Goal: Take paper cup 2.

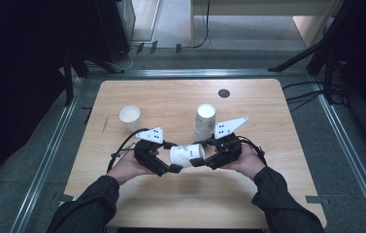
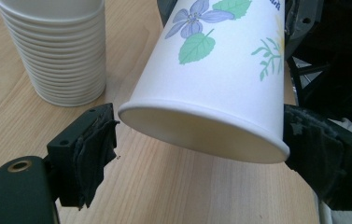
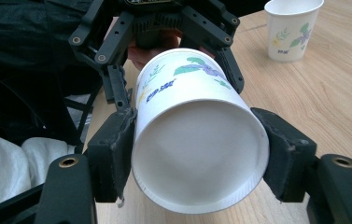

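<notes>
Grippers meet over the near middle of the table, a paper cup lying on its side between them. The right gripper pinches the cup at its base end, both pads pressed against the wall. The left gripper stands at the cup's open rim, jaws spread: the right-hand pad touches or nearly touches the rim, while the other pad stands clear of it with bare table showing in the gap. The cup is printed with a purple flower and green leaves (blue lettering too, unreadable). In the high view the left gripper and right gripper face each other, and the cup is held off the table. Just behind them stands a stack of cups; a single cup stands upright farther left.
</notes>
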The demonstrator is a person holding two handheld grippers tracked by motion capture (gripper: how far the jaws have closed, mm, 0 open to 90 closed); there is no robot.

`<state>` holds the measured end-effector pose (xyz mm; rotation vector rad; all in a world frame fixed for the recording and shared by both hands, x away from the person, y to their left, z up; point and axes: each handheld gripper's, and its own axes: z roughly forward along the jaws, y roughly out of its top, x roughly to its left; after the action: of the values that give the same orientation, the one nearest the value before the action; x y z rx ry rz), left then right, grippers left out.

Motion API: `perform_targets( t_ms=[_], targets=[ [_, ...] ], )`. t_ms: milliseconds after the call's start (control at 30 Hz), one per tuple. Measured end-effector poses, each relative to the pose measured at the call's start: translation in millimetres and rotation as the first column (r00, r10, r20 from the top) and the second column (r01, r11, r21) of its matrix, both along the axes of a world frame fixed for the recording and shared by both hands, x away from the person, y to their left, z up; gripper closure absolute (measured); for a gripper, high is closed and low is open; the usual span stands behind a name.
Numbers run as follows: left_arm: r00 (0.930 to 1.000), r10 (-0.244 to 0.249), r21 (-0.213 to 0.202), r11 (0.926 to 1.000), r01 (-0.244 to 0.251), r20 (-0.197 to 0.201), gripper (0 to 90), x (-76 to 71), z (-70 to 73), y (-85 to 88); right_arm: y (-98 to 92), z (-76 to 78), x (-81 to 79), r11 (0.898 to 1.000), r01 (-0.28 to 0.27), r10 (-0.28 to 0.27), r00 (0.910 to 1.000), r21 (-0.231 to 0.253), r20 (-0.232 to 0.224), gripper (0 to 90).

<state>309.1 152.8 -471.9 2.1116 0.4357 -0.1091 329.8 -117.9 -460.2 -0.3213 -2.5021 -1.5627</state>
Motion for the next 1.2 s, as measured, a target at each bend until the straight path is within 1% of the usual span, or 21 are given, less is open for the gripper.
perform_targets(
  t_ms=[200, 400, 500, 700, 1000, 1200],
  targets=[
    [1.0000, -0.001, -0.022, 0.9997, 0.001, -0.001, 13.4, 0.8, -0.8, 0.0, 1.6, -0.7, -0.2, 1.000, -0.010, 0.010, 0.9999, 0.003, -0.006, 34.6],
    [0.9998, -0.021, -0.026, 0.9995, 0.021, -0.005, 15.1, 0.1, -2.5, -1.4, 3.3, -0.5, -0.2, 1.000, -0.014, 0.015, 0.9998, 0.016, -0.016, 34.6],
    [0.9997, -0.025, -0.026, 0.9994, 0.024, -0.007, 15.6, 0.0, -2.9, -2.0, 4.4, -0.8, -0.6, 1.000, -0.020, 0.020, 0.9996, 0.021, -0.021, 34.6],
    [0.9996, -0.027, -0.025, 0.9993, 0.027, 0.001, 19.1, -0.5, -3.2, -1.5, 5.4, -1.1, 0.0, 0.999, -0.023, 0.023, 0.9994, 0.024, -0.027, 34.7],
    [0.9991, -0.041, -0.017, 0.9990, 0.041, 0.011, 21.3, -0.9, -2.8, -0.7, 5.2, -1.8, 0.6, 0.999, -0.029, 0.030, 0.9990, 0.026, -0.035, 34.5],
    [0.9990, -0.042, -0.012, 0.9990, 0.042, 0.016, 22.0, -1.2, -3.0, -1.2, 5.2, -2.1, 0.1, 0.999, -0.029, 0.030, 0.9988, 0.015, -0.039, 34.4]
  ],
)
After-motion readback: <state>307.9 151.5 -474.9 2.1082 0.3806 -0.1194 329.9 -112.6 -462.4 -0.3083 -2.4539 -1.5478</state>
